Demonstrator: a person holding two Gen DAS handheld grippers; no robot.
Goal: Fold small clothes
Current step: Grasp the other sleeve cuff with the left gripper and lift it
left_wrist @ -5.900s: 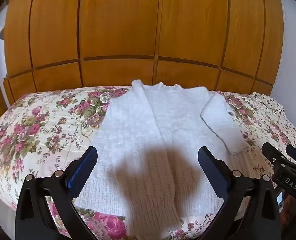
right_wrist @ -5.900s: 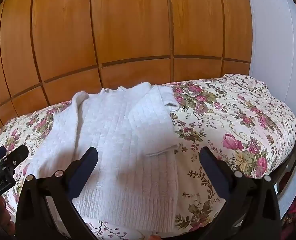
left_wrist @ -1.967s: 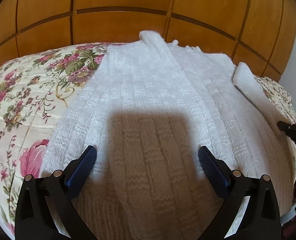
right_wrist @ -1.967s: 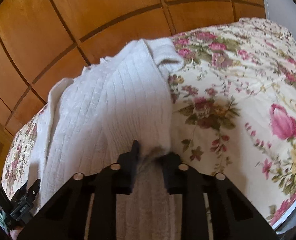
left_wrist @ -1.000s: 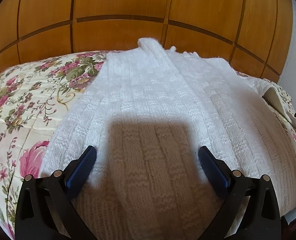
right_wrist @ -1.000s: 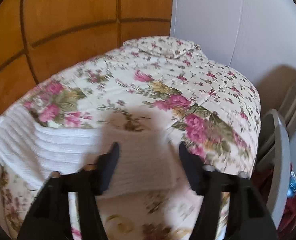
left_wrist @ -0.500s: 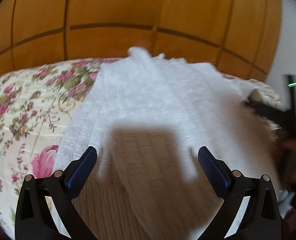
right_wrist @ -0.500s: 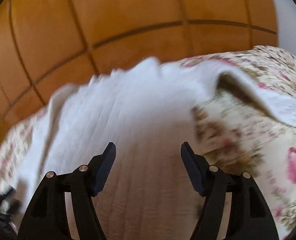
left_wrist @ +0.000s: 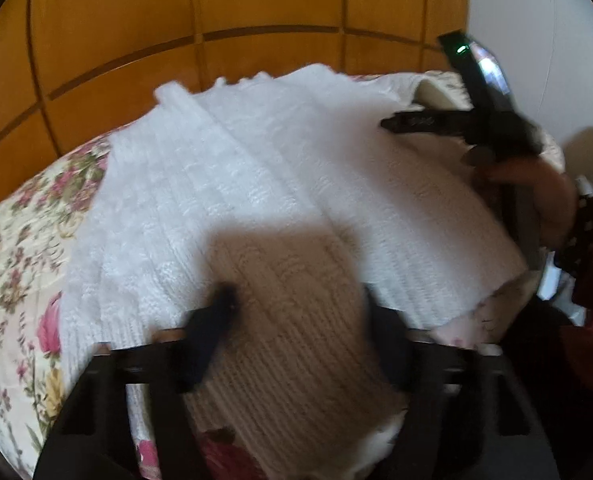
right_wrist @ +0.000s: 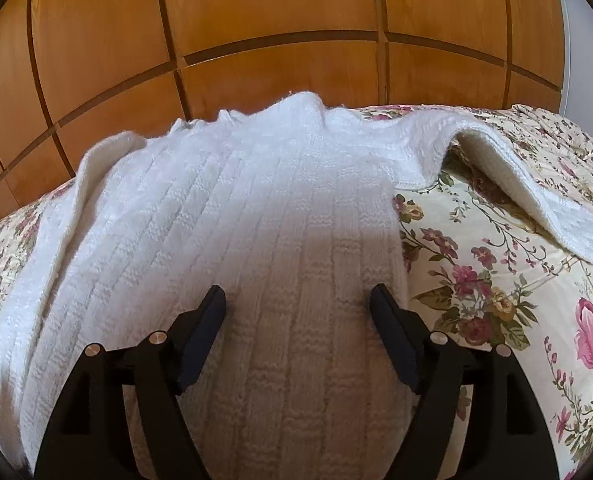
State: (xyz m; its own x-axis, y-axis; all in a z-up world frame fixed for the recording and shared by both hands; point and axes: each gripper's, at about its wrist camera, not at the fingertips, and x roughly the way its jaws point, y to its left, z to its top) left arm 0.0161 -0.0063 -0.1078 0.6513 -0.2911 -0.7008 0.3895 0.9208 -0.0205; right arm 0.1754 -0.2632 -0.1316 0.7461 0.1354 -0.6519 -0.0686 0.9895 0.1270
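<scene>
Over the white sweater (right_wrist: pixel 224 240) on the floral bed (right_wrist: pixel 496 280), the left gripper (left_wrist: pixel 296 320) was closing around its hem while the right gripper (right_wrist: pixel 296 320) was opening, grasping nothing.

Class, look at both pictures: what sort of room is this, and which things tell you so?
Most likely a bedroom. A bed with a floral bedspread has a white knitted sweater spread on it, and tall wooden panels, probably wardrobe doors, stand behind.

A bed covered by a cream floral bedspread (right_wrist: pixel 496 280) carries a white knitted sweater (right_wrist: pixel 236 220), spread flat with its collar toward the wooden panels. One sleeve (right_wrist: pixel 516 184) trails sideways across the flowers.
</scene>
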